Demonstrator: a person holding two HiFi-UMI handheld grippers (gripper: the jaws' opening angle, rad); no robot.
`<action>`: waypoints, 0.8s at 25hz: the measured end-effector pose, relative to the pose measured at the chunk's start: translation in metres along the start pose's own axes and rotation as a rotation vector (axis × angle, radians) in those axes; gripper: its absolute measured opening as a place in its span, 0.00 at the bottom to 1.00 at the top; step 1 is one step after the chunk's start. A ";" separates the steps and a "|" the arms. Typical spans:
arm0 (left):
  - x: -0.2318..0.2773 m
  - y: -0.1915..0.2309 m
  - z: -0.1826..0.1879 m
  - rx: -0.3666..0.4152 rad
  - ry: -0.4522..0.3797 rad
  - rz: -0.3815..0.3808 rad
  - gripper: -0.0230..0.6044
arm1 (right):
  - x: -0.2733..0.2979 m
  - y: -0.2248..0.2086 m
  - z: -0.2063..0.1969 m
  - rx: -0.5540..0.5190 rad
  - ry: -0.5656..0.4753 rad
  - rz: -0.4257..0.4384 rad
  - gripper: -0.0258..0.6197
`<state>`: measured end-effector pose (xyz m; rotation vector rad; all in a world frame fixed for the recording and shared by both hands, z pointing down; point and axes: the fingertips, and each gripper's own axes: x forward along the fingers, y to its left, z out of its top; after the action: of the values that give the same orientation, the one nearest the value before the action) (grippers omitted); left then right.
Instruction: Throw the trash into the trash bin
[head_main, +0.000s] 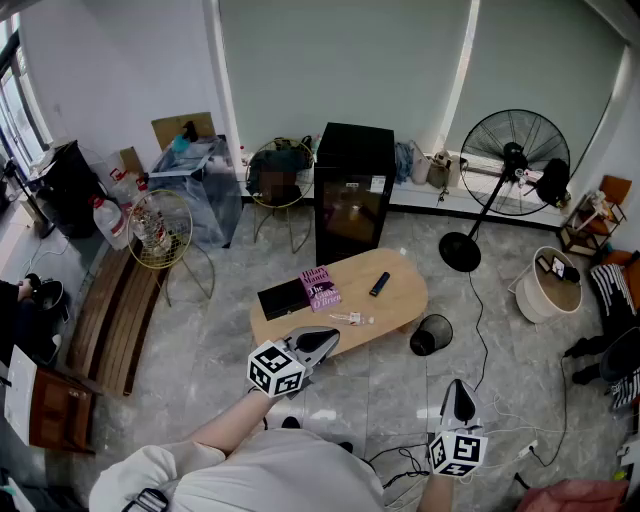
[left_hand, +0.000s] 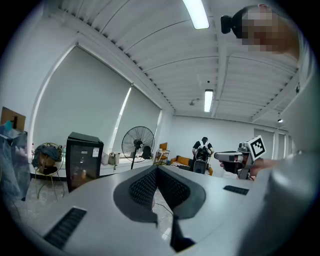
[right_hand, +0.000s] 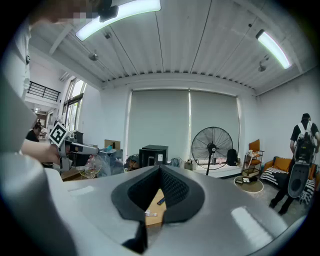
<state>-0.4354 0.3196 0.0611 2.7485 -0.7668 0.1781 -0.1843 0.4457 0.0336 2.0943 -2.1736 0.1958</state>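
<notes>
A small white wrapper (head_main: 352, 318) lies on the oval wooden coffee table (head_main: 405, 295), near its front edge. In the right gripper view the same wrapper (right_hand: 151, 213) shows low between the jaws. A black mesh trash bin (head_main: 431, 335) stands on the floor at the table's right end. My left gripper (head_main: 325, 338) hovers shut and empty just in front of the table, its jaws meeting at the tip (left_hand: 157, 167). My right gripper (head_main: 458, 385) is held lower right over the floor, jaws together (right_hand: 160, 167), nothing in them.
On the table lie a black box (head_main: 283, 298), a purple book (head_main: 319, 288) and a remote (head_main: 379, 284). Behind it stand a black cabinet (head_main: 352, 190) and a floor fan (head_main: 510, 160). A wooden bench (head_main: 115, 315) is left; cables (head_main: 480, 410) run over the floor.
</notes>
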 end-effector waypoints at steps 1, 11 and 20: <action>0.001 0.001 0.001 -0.002 -0.001 -0.002 0.04 | 0.001 0.000 0.001 -0.002 -0.001 0.000 0.06; 0.012 -0.014 0.000 0.000 0.010 -0.003 0.04 | -0.001 -0.020 0.000 0.029 -0.003 -0.019 0.06; 0.022 -0.049 -0.014 -0.024 -0.015 0.002 0.04 | -0.023 -0.045 -0.010 0.014 -0.008 0.009 0.06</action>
<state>-0.3920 0.3530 0.0675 2.7293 -0.7698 0.1483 -0.1389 0.4688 0.0396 2.0966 -2.1930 0.2041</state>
